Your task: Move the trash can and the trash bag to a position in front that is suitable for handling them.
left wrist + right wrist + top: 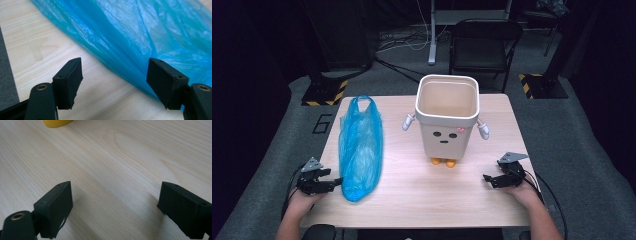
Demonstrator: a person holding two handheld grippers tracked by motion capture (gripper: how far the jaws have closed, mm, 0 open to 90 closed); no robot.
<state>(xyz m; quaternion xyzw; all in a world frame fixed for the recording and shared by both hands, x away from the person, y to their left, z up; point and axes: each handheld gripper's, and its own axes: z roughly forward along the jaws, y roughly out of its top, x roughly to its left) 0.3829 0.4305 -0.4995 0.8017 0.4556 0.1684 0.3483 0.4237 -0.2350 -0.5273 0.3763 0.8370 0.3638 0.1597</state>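
The left gripper (332,182), jaws apart, reaches the near end of the blue bag (360,147) lying flat left of the bin (447,117). Nothing is grasped yet. The right gripper (488,178) waits, jaws apart.

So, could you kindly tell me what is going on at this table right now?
A person holds a two-jaw tool in each hand at a wooden table. The left tool is at the near end of a flat blue plastic bag, its jaws open with the bag's edge between them, not yet pinched. The right tool rests open on bare wood, holding nothing. A white bin with a face stands empty and upright mid-table.
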